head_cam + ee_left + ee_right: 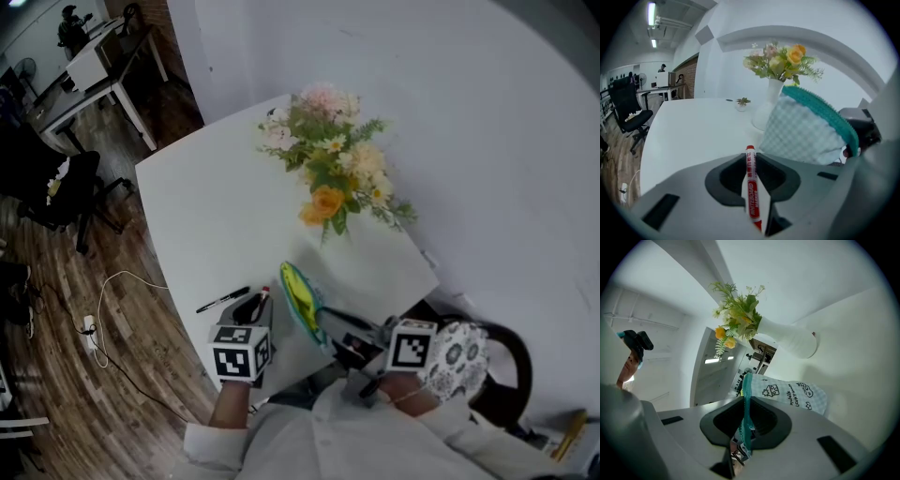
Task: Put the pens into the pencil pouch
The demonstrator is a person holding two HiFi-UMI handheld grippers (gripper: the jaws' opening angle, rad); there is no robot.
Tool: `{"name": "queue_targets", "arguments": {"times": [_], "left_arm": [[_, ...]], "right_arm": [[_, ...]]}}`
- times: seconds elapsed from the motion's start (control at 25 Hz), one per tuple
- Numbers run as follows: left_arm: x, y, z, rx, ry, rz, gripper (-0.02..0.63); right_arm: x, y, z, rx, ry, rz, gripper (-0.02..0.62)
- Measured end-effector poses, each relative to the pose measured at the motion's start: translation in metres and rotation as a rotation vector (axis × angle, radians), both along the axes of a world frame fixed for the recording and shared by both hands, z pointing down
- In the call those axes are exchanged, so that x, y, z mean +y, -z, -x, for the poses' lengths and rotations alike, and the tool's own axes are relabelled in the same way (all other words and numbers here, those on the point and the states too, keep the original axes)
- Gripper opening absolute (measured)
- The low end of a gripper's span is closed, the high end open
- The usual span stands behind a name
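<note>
White counter (pixel 206 216) carried flower vase (pixel 769 101); checked pencil pouch (pixel 302 300) was pinched at its teal zipper edge by right claw (pixel 349 336); left claw (pixel 251 309) clamped red marker (pixel 751 173) beside it; black pen (pixel 222 300) lay on counter.

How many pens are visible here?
2. A red marker held in the left gripper; a black pen on the table. More may be hidden inside the pouch.
</note>
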State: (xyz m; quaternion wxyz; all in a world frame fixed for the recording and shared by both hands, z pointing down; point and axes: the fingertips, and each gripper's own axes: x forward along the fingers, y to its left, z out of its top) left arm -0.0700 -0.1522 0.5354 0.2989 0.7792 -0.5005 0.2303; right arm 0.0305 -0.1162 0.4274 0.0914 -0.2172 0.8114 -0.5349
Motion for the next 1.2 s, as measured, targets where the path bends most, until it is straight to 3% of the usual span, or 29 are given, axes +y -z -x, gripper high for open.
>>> {"name": "queue_targets", "arguments": {"times": [0.16, 0.4, 0.68, 0.92, 1.2], "left_arm": [[0.000, 0.029, -0.005, 0.070, -0.006, -0.081, 0.066], [-0.002, 0.069, -0.001, 0.110, 0.027, -0.212, 0.066], [-0.005, 0.107, 0.004, 0.162, 0.053, -0.294, 0.066], [-0.004, 0.154, 0.006, 0.289, 0.067, -0.397, 0.066], [0.001, 0.207, 0.005, 0.399, 0.078, -0.533, 0.064]], "right_arm": [[0.000, 0.004, 0.002, -0.014, 0.000, -0.001, 0.041], [0.001, 0.012, 0.010, -0.051, 0.023, -0.007, 0.041], [0.002, 0.022, 0.020, -0.114, 0.049, 0.001, 0.040], [0.007, 0.034, 0.028, -0.262, 0.075, 0.062, 0.040], [0.015, 0.028, 0.035, -0.262, 0.108, 0.085, 0.040]]}}
